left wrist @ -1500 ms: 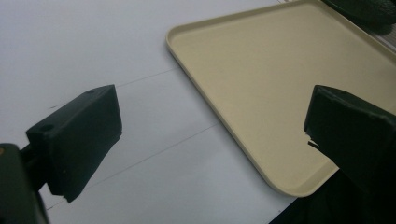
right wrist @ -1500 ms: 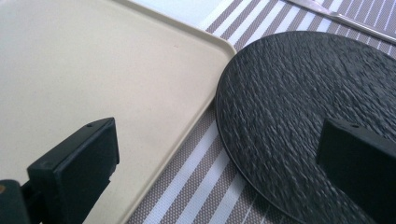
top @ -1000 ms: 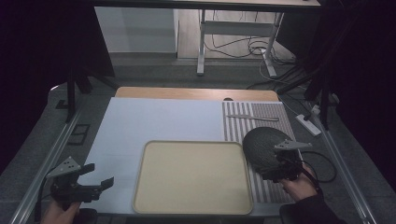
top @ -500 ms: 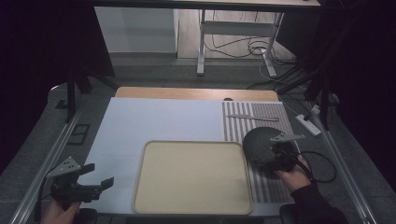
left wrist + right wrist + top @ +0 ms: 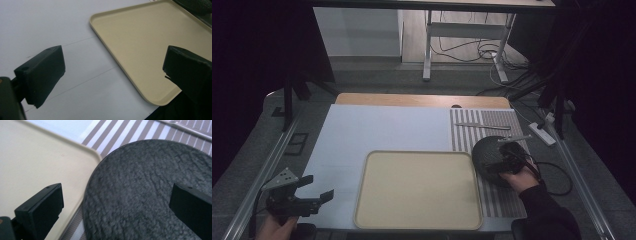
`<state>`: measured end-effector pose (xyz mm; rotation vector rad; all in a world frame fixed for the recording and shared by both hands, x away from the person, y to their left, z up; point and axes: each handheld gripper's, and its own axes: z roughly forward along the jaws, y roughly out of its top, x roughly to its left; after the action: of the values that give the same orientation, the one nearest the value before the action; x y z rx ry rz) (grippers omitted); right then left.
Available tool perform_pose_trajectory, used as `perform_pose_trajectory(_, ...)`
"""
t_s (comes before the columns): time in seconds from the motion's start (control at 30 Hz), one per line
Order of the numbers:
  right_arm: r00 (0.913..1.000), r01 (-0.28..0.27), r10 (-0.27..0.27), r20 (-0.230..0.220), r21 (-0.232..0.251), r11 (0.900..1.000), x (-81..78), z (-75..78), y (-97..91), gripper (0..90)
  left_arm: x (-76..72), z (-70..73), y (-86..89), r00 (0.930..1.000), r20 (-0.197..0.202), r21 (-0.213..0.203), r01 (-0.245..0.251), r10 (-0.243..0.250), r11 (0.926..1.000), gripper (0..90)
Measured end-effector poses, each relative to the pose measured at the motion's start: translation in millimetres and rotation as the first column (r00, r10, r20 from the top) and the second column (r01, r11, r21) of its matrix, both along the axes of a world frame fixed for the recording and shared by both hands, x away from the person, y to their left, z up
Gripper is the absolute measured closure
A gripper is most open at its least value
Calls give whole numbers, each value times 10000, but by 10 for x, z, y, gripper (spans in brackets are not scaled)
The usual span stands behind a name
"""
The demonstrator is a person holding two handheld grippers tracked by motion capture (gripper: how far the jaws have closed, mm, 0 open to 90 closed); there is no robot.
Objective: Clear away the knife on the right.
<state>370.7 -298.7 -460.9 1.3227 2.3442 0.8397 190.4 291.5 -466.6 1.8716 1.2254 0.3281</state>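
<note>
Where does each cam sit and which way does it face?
High view: above the person's side, facing forward and down on the table; both forearms, left gripper, right gripper.
Left gripper view: on that gripper, jaws apart, facing the beige rectangular plastic tray.
Right gripper view: jaws apart over the dark grey round textured plate on the striped mat.
Shared: the tray.

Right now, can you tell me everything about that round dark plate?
The dark plate is round, charcoal grey, with a rough, stone-like mottled surface and a thin raised rim. It lies flat on the striped mat, its left edge right beside the beige tray; whether they touch is unclear. The right gripper hovers over it, jaws wide open. Nothing lies on it.
</note>
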Motion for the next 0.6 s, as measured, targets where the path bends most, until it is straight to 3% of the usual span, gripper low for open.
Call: perform_pose_trajectory(0.6,9987,433,-447,-247,-568,9974,489,-76,23,0,0,1,-9,10000,2,100,-82,82,9999,36)
